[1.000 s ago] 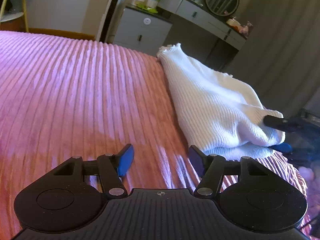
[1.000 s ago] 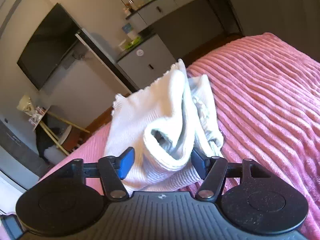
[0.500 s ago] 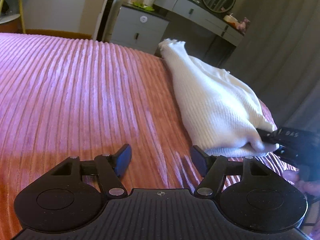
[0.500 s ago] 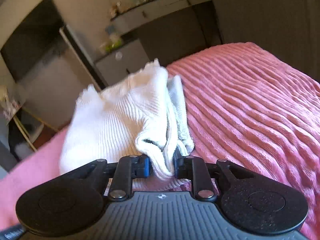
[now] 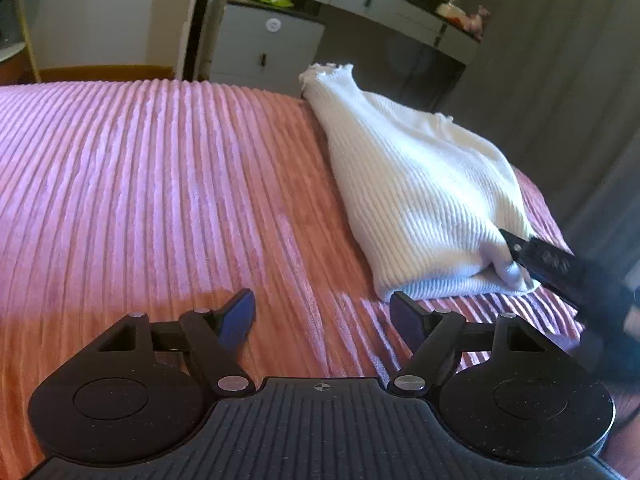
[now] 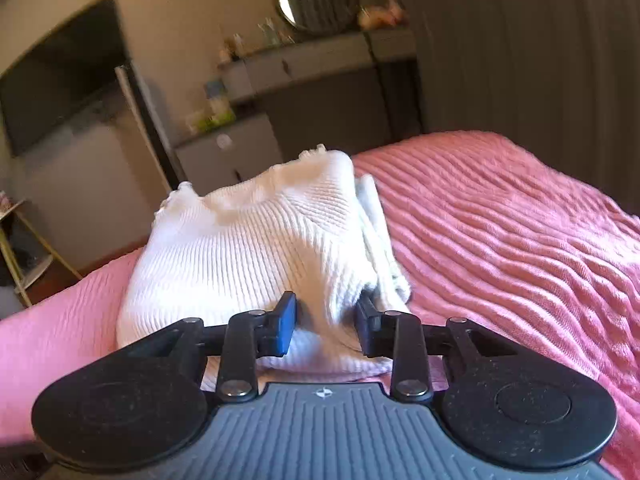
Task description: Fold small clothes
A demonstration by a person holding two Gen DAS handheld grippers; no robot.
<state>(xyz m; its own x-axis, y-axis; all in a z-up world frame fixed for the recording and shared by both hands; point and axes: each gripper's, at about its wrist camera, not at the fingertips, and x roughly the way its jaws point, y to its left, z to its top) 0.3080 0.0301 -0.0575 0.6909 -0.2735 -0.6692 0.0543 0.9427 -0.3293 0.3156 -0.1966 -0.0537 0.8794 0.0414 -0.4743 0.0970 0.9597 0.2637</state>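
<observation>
Right wrist view tells most of it: the white ribbed knit garment (image 6: 256, 256) sits bunched in a folded heap on the pink bedspread (image 6: 500, 232), and its near end pokes right in between the fingers of the right hand-held gripper (image 6: 326, 324). The jaws there are partly apart, with cloth between them, but I can't tell if they're actually pinching it or just sitting around it.

From the left wrist view, the garment (image 5: 420, 184) runs long, from its frilly hem at the far end, near the edge of the bedspread (image 5: 140, 184), down to the thick folded end close to the camera. That long axis slants away and to the left. Taking the garment as the landmark: the right hand-held gripper (image 5: 520, 252) is touching its near folded end, coming in from the right side. The left hand-held gripper (image 5: 322, 312) hangs wide open just beside that same end, a bit short of it and off to its left, with nothing between its fingers, only bare bedspread.

So the right one is clearly nearer. My guess is the left needs to slide right and forward to catch the near left corner.
</observation>
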